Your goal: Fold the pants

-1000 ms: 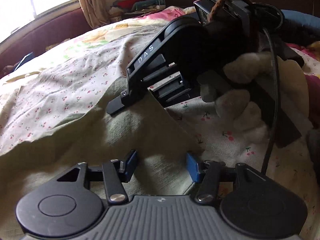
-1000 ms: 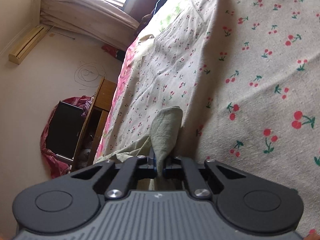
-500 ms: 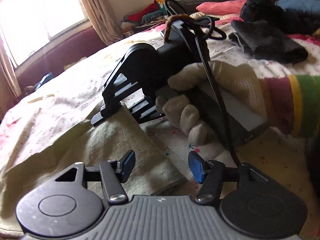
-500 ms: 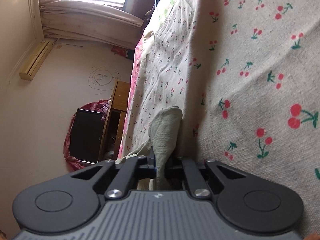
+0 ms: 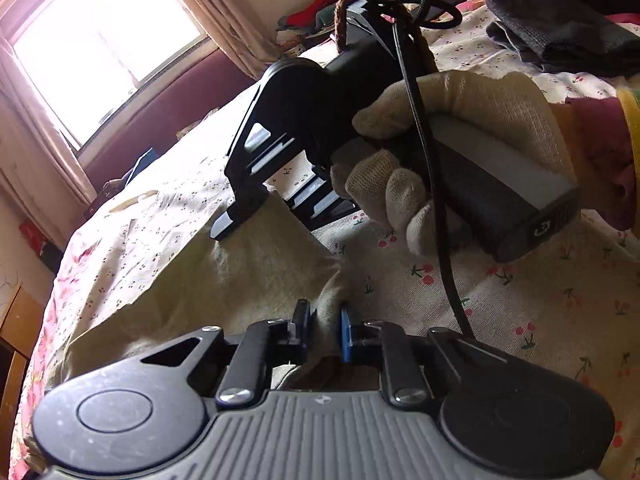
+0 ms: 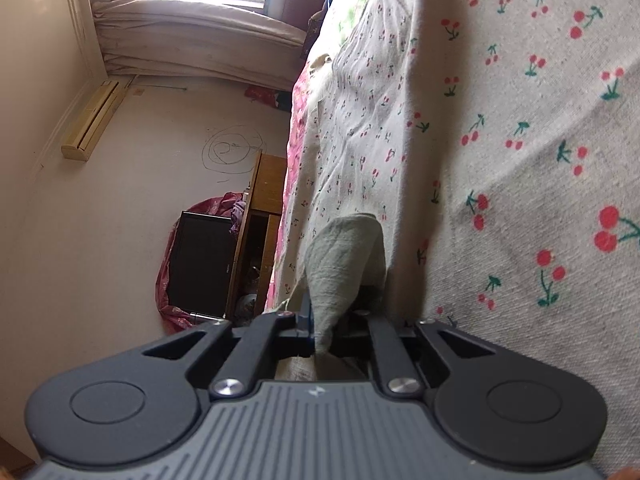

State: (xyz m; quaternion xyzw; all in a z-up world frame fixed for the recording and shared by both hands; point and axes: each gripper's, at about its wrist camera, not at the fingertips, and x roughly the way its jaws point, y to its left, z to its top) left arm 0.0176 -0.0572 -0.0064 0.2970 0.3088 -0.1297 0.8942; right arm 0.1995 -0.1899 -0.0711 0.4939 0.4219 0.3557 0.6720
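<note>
The pale olive pants (image 5: 224, 280) lie on the cherry-print bed sheet (image 5: 540, 300). My left gripper (image 5: 324, 320) is shut on a bunched fold of the pants at their near edge. My right gripper (image 5: 228, 226), held by a gloved hand (image 5: 460, 128), presses on the pants' far edge in the left wrist view. In the right wrist view my right gripper (image 6: 326, 320) has its jaws parted, and a fold of the pants (image 6: 344, 256) stands between them against the left finger.
Dark folded clothes (image 5: 560, 28) lie at the far right of the bed. A window with curtains (image 5: 100, 32) is behind the bed. A wooden cabinet (image 6: 260, 220) and a black screen (image 6: 200, 264) stand beside the bed.
My left gripper has closed from open onto a fold of the pants. My right gripper's jaws have parted around the cloth they were pinching. The left gripper moved closer to the pants' edge.
</note>
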